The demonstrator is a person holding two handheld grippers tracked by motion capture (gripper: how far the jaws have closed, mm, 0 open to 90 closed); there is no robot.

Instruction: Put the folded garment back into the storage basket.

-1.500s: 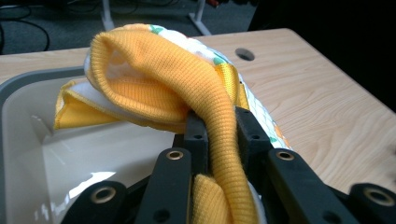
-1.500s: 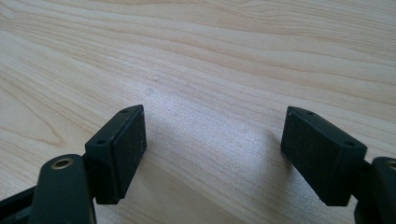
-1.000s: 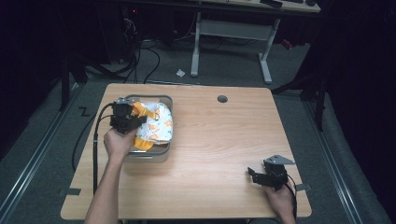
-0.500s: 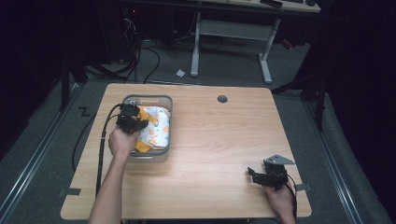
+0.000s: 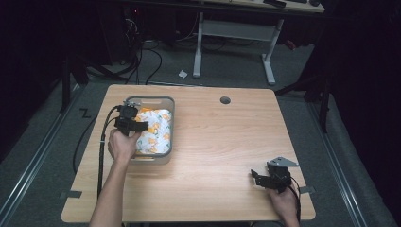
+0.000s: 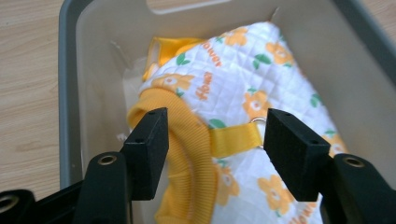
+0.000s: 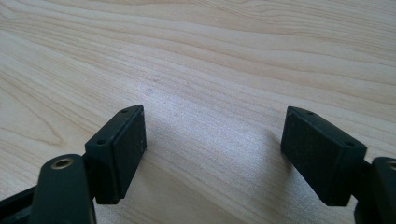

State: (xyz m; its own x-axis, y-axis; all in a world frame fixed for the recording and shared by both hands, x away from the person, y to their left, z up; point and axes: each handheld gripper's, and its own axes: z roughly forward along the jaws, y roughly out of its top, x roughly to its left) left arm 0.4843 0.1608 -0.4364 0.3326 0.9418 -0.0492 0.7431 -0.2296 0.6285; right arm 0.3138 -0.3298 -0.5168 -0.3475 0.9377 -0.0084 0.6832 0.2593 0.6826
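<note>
A white quilted garment (image 5: 157, 131) with orange flowers and yellow ribbed trim (image 6: 187, 154) lies folded in a grey plastic bin (image 5: 152, 160) at the table's left. My left gripper (image 5: 138, 126) hangs over the bin's left side, pointing into it. Its jaws have just been opening and stand apart, with the yellow cuff and a yellow strap (image 6: 236, 138) lying loose between them. My left gripper (image 6: 217, 135) presses on nothing. Low over bare wood near the front right corner, my right gripper (image 5: 258, 177) is open and empty, as the right gripper view (image 7: 215, 140) shows.
The wooden table (image 5: 222, 142) has a round cable hole (image 5: 225, 100) at the back. A cable (image 5: 100, 156) trails from the left gripper over the table's left side. Beyond the table are dark floor, cables and a desk frame (image 5: 236, 28).
The left gripper's jaws have opened and let go of the garment, which has settled flatter into the bin. The right gripper has stayed where it was.
</note>
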